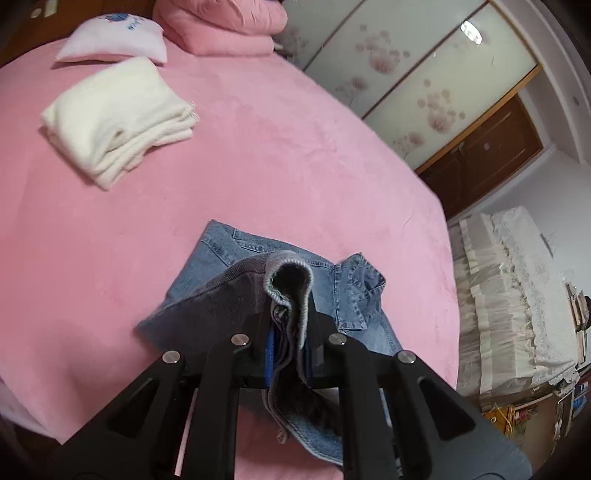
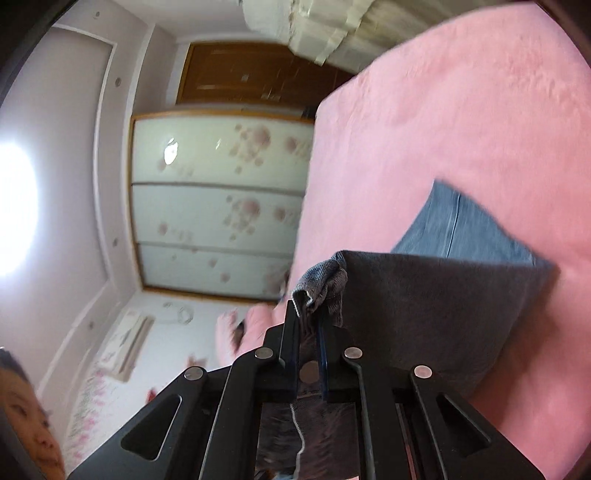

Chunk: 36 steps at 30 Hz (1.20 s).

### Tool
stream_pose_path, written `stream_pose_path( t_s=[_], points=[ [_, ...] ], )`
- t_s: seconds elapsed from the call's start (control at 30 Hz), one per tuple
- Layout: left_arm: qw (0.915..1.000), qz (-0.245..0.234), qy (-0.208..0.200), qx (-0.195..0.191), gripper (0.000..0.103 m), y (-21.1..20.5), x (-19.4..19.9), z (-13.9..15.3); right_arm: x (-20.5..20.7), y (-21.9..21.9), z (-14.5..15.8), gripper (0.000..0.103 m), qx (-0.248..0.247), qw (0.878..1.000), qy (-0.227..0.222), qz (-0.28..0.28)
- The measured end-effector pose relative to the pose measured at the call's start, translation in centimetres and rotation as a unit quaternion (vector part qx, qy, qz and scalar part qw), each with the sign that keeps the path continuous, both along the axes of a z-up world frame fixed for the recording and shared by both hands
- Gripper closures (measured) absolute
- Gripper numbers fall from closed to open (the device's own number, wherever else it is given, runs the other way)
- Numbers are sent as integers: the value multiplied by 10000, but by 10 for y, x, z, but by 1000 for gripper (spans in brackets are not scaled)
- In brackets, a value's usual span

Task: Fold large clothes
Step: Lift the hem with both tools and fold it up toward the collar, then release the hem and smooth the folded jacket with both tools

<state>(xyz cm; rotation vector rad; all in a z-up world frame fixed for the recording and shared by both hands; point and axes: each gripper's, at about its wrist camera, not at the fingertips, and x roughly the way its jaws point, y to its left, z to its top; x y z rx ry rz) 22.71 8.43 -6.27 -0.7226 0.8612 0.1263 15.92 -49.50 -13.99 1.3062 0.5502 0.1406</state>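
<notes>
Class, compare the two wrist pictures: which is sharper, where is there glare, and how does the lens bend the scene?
Left wrist view: sharp, evenly lit; the jeans show crisp seams, the pink bed bulges from fisheye distortion, small glare on the wardrobe doors. Right wrist view: motion-blurred and tilted, the ceiling light blown out white, dark vignette at the corners.

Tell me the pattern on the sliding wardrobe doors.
Pale frosted wardrobe doors with scattered pink blossom clusters, framed in wood; clearest in the right wrist view.

right wrist view motion-blurred, jeans [image 1: 236,291] hem hiding fingers [image 1: 269,332], person [image 2: 26,417] cut off at edge
</notes>
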Motion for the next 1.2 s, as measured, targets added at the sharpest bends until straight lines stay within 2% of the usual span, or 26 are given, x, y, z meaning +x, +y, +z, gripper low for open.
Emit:
stream_pose_path(
  t_s=[0.1, 0.27, 0.37, 0.5, 0.6, 0.7, 0.73, 0.77, 0.9, 1.07, 1.2],
  points=[
    [9992, -222, 313, -88, 94, 2, 46, -16, 15, 10, 0, 96, -87, 9995, 244, -196],
    [9953, -471, 827, -176, 94, 10, 108, -51, 59, 16, 7, 96, -603, 9962, 482, -391],
    [9916, -571, 1159, -58, 94, 9, 142, -78, 79, 31, -8, 96, -687, 9944, 639, -490],
    [9893, -506, 1370, -56, 93, 8, 158, -110, 97, 23, -27, 96, -900, 9909, 873, -484],
    [9870, -522, 1520, -25, 84, 7, 171, -136, 117, 26, -47, 96, -942, 9880, 1140, -434],
    [9838, -692, 1629, 295, 66, 1, 189, -150, 134, 28, -61, 93, -1235, 9814, 1408, -423],
    [9832, -756, 1599, 454, 55, -2, 194, -150, 138, 30, -61, 93, -1376, 9794, 1422, -410],
    [9830, -786, 1560, 560, 48, -4, 196, -147, 144, 32, -58, 93, -1579, 9762, 1443, -353],
    [9791, -1150, 1123, 1243, 46, -28, 192, -124, 153, 39, -45, 91, -1941, 9698, 1474, -53],
    [9722, -1605, 804, 1502, 46, -62, 171, -119, 158, 69, -41, 91, -2409, 9542, 1667, 599],
    [9669, -1929, 723, 1503, 48, -88, 138, -132, 143, 124, -53, 91, -3020, 9242, 1739, 1564]
  ],
)
